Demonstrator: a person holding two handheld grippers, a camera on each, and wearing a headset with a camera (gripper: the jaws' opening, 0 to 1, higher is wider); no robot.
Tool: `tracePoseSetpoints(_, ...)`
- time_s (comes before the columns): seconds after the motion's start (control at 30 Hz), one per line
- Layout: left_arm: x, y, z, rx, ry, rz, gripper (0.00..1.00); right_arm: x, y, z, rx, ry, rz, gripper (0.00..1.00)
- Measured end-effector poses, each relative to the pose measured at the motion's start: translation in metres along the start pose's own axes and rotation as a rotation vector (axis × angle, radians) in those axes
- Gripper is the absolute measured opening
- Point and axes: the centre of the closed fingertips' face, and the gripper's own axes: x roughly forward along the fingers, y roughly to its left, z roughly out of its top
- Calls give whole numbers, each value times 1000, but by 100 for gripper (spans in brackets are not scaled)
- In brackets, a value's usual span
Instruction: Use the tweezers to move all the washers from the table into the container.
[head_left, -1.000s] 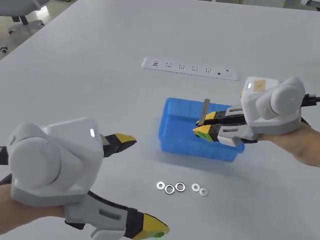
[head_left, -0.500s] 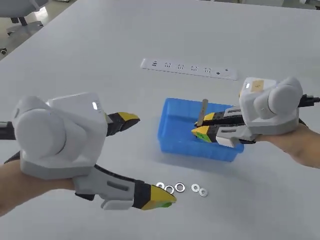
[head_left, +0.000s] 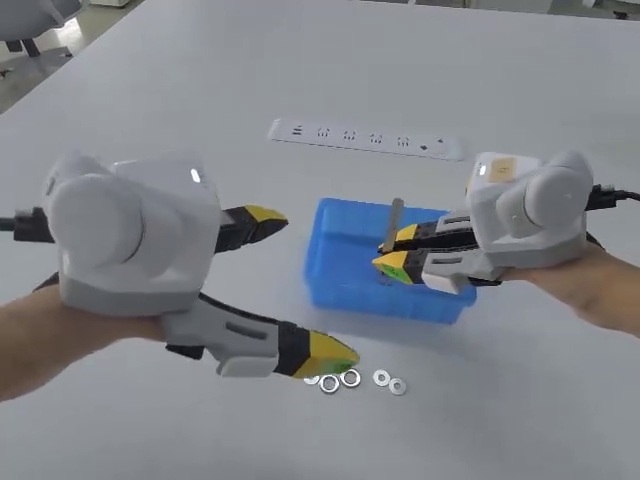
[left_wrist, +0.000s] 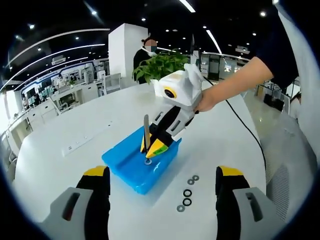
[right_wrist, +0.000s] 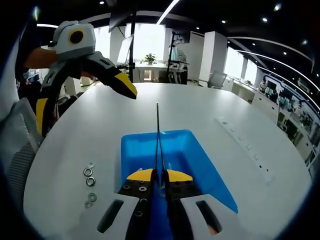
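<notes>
Blue container (head_left: 360, 300) sits mid-tabletop (head_left: 180, 90), and my right gripper (head_left: 388, 262) hangs over it, clamped narrow on the tweezers (head_left: 394, 222), whose thin tips stick up and away from the work. The washers (head_left: 350, 379) lie in a small cluster near the container, on its side toward the near edge of the tabletop. I judge the next pick calls for tilting the tips down, coming in low, and pinching one washer by its rim. My left gripper (head_left: 315, 287) is spread wide, carrying nothing, its lower jaw over the cluster; it should clear out first.
</notes>
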Motion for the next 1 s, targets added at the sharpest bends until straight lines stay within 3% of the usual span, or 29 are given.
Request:
tracePoseSetpoints(0.07,7,5,7,1,7,-18,90,-1,0,1,-6,-1,1,9)
tracePoseSetpoints(0.23,23,15,26,25,-30,-40,83,-4,-1,3,-21,8,-3,10)
tracePoseSetpoints(0.33,32,23,30,93,-18,-22,78,-6,-1,5,-28,7,-6,10)
tracePoseSetpoints(0.43,40,21,37,91,-34,-54,75,-7,-1,6,-35,7,-6,10)
tracePoseSetpoints(0.57,49,19,40,139,-17,-80,65,-8,0,6,-37,5,-4,10)
tracePoseSetpoints(0.7,53,12,45,147,-20,-121,54,-8,1,6,-43,9,0,10)
tracePoseSetpoints(0.87,53,7,47,166,-15,-159,30,-7,3,7,-43,7,4,10)
tracePoseSetpoints(1.0,53,6,55,169,-36,-169,29,-7,5,8,-52,8,10,10)
